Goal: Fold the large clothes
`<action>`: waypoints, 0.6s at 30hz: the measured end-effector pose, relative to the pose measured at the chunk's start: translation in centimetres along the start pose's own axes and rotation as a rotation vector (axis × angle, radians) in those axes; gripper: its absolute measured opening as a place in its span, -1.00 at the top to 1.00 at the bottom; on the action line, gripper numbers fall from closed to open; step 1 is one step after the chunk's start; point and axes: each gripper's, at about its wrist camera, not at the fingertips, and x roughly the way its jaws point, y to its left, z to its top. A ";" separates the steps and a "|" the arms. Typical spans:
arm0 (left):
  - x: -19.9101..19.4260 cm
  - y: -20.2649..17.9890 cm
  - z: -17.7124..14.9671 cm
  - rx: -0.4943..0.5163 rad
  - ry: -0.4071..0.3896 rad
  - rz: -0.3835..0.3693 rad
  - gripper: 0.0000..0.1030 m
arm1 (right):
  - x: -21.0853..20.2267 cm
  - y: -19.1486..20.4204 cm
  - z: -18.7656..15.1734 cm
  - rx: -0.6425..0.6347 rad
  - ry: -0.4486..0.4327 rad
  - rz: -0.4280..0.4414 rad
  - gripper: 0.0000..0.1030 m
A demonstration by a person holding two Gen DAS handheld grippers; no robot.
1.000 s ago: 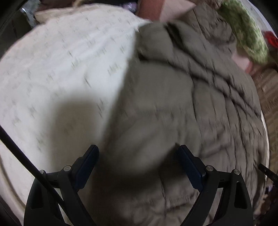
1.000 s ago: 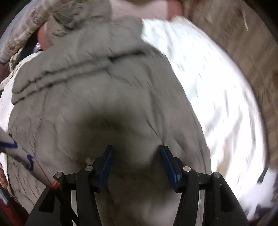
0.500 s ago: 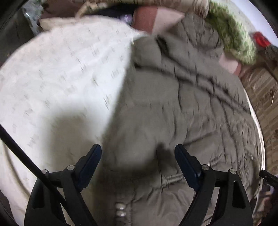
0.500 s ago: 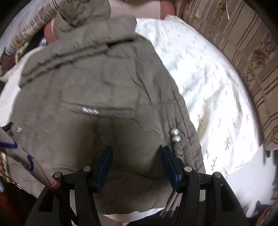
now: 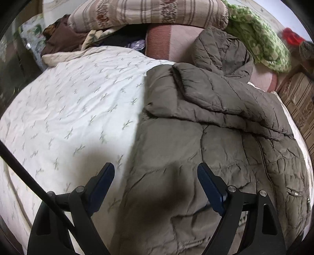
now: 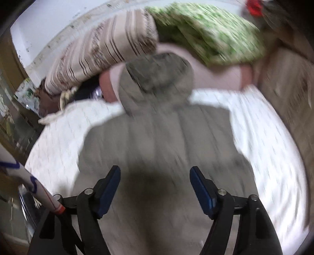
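Both grippers sit above the jacket with fingers spread and nothing between them. Left gripper (image 5: 156,180): jaws wide apart, blue pads (image 5: 211,188) visible, hovering over the jacket's near-left edge where it meets the bedsheet (image 5: 68,109); contact with the fabric can't be confirmed. Right gripper (image 6: 155,182): jaws also apart, above the jacket's lower middle; that view is motion-blurred, so fine detail is unreadable. Olive-grey quilted jacket (image 5: 215,141) lies spread on the bed, covering the right half of the sheet as the left wrist view shows it, sheet bare on the left half. One sleeve (image 5: 206,94) is folded across the upper body of the jacket, cuff pointing toward the bed's centre. Hood (image 6: 157,78) is at the head end of the bed, lying against a pink pillow (image 5: 166,41). Metal snaps (image 5: 294,194) show near the jacket's right edge. Stacked at the head end: striped quilt (image 5: 149,11), green patterned blanket (image 5: 259,37), brown cloth (image 5: 60,39) at the far-left corner. Patterned striped bedding (image 5: 300,106) runs along the bed's right edge. Thin dark cable (image 5: 25,168) crosses the left wrist view; a white rod with blue marks (image 6: 29,180) crosses the right wrist view.
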 end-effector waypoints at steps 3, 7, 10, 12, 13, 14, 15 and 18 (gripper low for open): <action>0.2 -0.3 0.9 0.015 -0.019 -0.002 -0.66 | 3.6 2.6 5.2 0.008 -0.014 0.027 -0.63; 1.0 0.9 2.1 -0.040 -0.034 0.002 -0.66 | 9.9 5.3 12.8 0.046 -0.032 0.009 -0.67; 1.9 1.8 2.4 -0.063 -0.017 -0.005 -0.66 | 14.6 6.8 17.0 0.054 -0.029 -0.023 -0.74; 2.4 2.2 2.4 -0.074 -0.004 -0.011 -0.66 | 17.1 7.5 19.2 0.050 -0.033 -0.054 -0.74; 2.6 2.2 2.4 -0.077 -0.003 -0.013 -0.66 | 18.5 8.0 20.4 0.050 -0.035 -0.064 -0.74; 2.9 2.3 2.5 -0.080 0.001 -0.014 -0.66 | 19.5 8.1 21.1 0.048 -0.036 -0.065 -0.74; 3.1 2.3 2.5 -0.081 0.003 -0.016 -0.66 | 20.6 8.5 21.9 0.046 -0.034 -0.067 -0.74; 3.6 2.3 2.7 -0.079 0.006 -0.031 -0.66 | 23.7 9.3 23.3 0.030 -0.027 -0.082 -0.74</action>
